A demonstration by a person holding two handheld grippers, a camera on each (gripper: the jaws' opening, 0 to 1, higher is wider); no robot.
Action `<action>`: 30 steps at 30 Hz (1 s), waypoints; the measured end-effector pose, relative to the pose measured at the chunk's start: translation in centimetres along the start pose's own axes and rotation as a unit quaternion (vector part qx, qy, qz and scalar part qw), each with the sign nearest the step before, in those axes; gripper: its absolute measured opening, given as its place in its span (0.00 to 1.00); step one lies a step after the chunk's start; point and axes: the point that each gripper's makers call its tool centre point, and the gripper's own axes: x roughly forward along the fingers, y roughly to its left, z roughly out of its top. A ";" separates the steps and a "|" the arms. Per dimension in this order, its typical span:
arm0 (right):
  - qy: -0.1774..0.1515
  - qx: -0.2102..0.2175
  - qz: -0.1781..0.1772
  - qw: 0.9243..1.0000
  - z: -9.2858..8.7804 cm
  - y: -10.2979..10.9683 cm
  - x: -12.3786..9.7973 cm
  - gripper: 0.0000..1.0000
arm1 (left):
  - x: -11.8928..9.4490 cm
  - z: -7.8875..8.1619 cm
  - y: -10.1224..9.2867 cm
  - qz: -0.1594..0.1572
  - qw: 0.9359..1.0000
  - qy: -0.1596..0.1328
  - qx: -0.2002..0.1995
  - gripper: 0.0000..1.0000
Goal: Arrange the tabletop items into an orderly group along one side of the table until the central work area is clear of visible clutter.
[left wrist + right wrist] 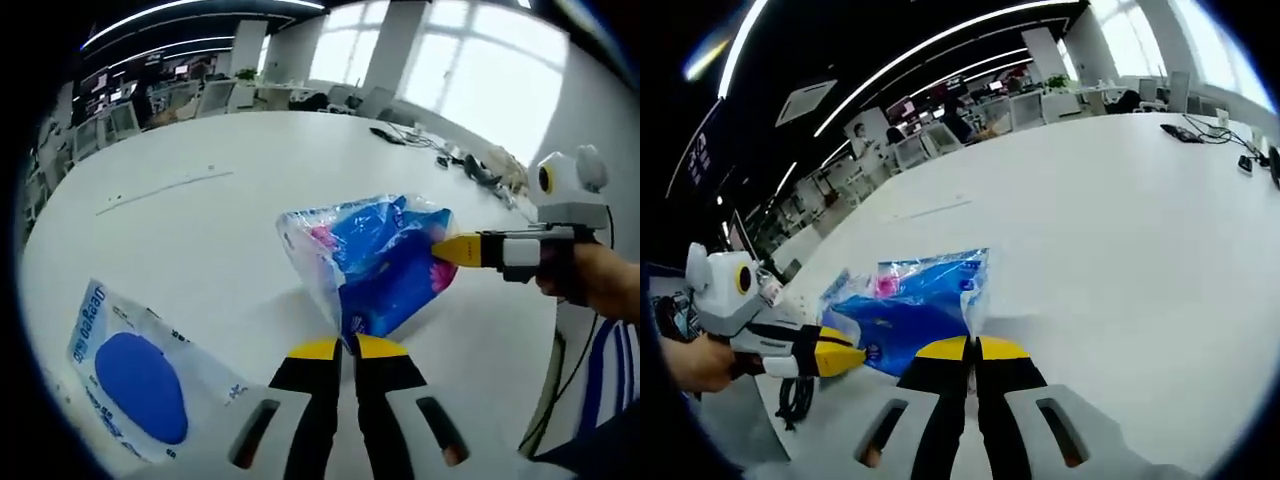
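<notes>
Tissue pack [375, 262], blue and pink in clear crinkly plastic, is held up a little above the white surface [220, 230] between both tools. In the left gripper view, the left tool [346, 347] has its two yellow-tipped jaws closed tight on the bottom edge of the pack. The right tool [447, 249] comes in from the right side and pinches the far end of the pack with its yellow tip. A hand [600, 280] holds that tool, and a striped sleeve [610, 370] shows below it.

In the right gripper view, the right tool [971, 348] has its jaws closed on the plastic edge of the tissue pack [915, 305]. The left tool [858, 358] comes in from the left and touches the pack's near corner.

Beside the left tool, near the surface edge, lies a flat white bag with a big blue oval [135, 375] and blue letters. It is apart from the tissue pack.

Far across the surface sit dark cables and small gadgets [410, 135], well away from the pack. A thin line [165, 190] marks the middle of the surface. Behind it all are desks and chairs [150, 105] and bright windows [480, 70].
</notes>
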 end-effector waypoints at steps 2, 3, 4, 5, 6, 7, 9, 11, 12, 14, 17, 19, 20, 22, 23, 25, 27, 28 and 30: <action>0.006 -0.003 0.000 1.000 -0.3 -0.1 0.4 0.00 | 0.2 -0.3 0.3 0.009 1.000 0.007 -0.005 0.00; 0.010 -0.006 -0.001 1.000 -0.5 -0.2 0.7 0.00 | 0.4 -0.4 0.5 0.011 1.000 0.009 -0.005 0.00; 0.013 -0.008 -0.001 1.000 -0.7 -0.1 0.8 0.00 | 0.6 -0.6 0.6 0.014 1.000 0.014 -0.007 0.00; 0.016 -0.009 -0.001 1.000 -0.9 -0.2 1.1 0.00 | 0.7 -0.8 0.7 0.015 1.000 0.018 -0.008 0.00; 0.019 -0.009 -0.001 1.000 -1.1 -0.4 1.3 0.00 | 0.9 -0.9 0.8 0.016 1.000 0.022 -0.010 0.00; 0.023 -0.011 -0.002 1.000 -1.2 -0.5 1.5 0.00 | 1.0 -1.0 0.9 0.017 0.999 0.025 -0.011 0.00; 0.026 -0.008 -0.003 1.000 -1.4 -0.7 1.7 0.00 | 1.3 -1.2 1.0 0.018 0.999 0.032 -0.014 0.00; 0.029 -0.007 -0.005 1.000 -1.6 -0.8 1.8 0.00 | 1.6 -1.3 1.1 0.019 0.999 0.038 -0.017 0.00; 0.032 -0.007 -0.006 0.999 -1.8 -0.8 1.9 0.00 | 1.7 -1.4 1.1 0.020 0.999 0.039 -0.018 0.00; 0.034 -0.006 -0.007 0.999 -2.0 -1.0 2.0 0.00 | 1.8 -1.5 1.1 0.022 0.999 0.044 -0.021 0.00; 0.038 -0.003 -0.009 0.999 -2.2 -1.2 2.1 0.00 | 2.1 -1.7 1.2 0.023 0.998 0.049 -0.025 0.00; 0.041 -0.007 -0.011 0.999 -2.3 -1.4 2.3 0.00 | 2.3 -1.8 1.1 0.021 0.998 0.051 -0.035 0.00; 0.042 -0.008 -0.012 0.999 -2.3 -1.5 2.3 0.00 | 2.4 -1.8 1.1 0.020 0.998 0.053 -0.039 0.00; 0.044 -0.007 -0.013 0.999 -2.4 -1.5 2.4 0.00 | 2.5 -1.8 1.2 0.022 0.997 0.054 -0.041 0.00; 0.045 -0.006 -0.013 0.999 -2.5 -1.5 2.4 0.00 | 2.5 -1.9 1.2 0.024 0.997 0.055 -0.041 0.00; 0.050 -0.010 -0.015 0.999 -2.7 -1.5 2.5 0.00 | 2.5 -2.0 1.3 0.027 0.997 0.059 -0.042 0.00; 0.047 -0.012 -0.015 0.999 -2.7 -1.5 2.5 0.00 | 2.5 -2.1 1.4 0.026 0.997 0.061 -0.048 0.00; 0.047 -0.012 -0.015 0.999 -2.7 -1.6 2.5 0.00 | 2.5 -2.1 1.4 0.025 0.997 0.060 -0.050 0.00; 0.044 -0.016 -0.015 0.999 -2.6 -1.6 2.6 0.00 | 2.6 -2.0 1.3 0.023 0.996 0.061 -0.053 0.00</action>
